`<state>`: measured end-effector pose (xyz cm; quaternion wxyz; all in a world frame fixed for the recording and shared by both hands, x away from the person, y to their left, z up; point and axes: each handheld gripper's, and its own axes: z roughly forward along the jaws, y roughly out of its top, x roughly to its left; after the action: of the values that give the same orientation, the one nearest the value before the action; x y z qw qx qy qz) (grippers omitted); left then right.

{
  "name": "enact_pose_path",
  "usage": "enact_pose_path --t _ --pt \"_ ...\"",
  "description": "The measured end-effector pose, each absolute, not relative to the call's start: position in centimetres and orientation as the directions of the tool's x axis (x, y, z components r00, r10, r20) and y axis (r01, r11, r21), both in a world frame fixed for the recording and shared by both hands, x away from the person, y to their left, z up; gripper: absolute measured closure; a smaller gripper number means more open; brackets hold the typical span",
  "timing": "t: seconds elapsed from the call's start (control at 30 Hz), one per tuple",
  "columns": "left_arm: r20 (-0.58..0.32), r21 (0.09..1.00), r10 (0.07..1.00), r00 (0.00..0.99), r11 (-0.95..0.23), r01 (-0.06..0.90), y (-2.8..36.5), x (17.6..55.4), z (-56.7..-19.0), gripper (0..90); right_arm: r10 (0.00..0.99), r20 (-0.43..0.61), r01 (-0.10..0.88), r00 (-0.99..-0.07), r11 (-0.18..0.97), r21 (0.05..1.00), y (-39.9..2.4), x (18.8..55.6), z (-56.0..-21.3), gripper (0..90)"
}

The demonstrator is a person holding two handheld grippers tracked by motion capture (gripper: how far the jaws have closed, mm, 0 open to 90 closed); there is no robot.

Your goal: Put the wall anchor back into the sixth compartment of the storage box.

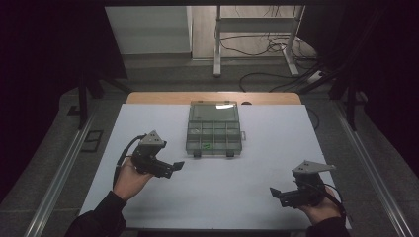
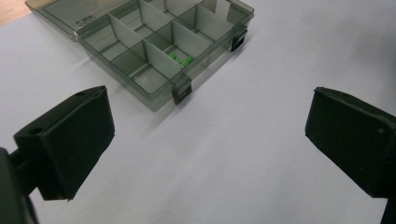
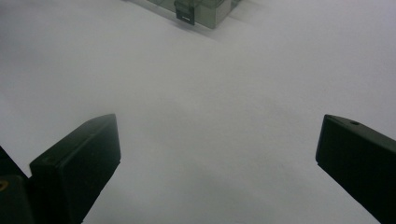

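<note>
A clear grey compartment box (image 1: 213,134) lies open on the white table top (image 1: 217,187), its lid (image 1: 213,111) folded flat behind it. A small green piece (image 1: 207,146) rests in a front compartment, seen closer in the left gripper view as green bits (image 2: 181,58) inside the box (image 2: 140,51). My left gripper (image 1: 175,167) hovers open to the left and in front of the box, jaws wide apart and empty (image 2: 205,135). My right gripper (image 1: 274,193) is open near the table's front right, pointing left, nothing between its jaws (image 3: 217,154). A corner of the box (image 3: 201,10) shows far ahead of it.
A wooden strip (image 1: 148,98) edges the table's far side. Beyond it stand a white frame (image 1: 217,44) and loose cables (image 1: 267,47) on the floor. Metal rails (image 1: 59,168) run along both sides of the table.
</note>
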<state>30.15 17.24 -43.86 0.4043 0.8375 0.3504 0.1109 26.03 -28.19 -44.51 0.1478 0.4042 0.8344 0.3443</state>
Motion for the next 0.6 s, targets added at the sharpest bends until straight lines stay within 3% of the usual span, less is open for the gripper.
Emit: enact_pose_path --t 0.6 --pt "-0.106 0.764 0.691 0.715 -0.403 0.503 18.4 28.7 -43.9 1.8 0.777 0.036 0.571 -0.629 0.431 0.699 -28.3 26.0 -44.5 0.0"
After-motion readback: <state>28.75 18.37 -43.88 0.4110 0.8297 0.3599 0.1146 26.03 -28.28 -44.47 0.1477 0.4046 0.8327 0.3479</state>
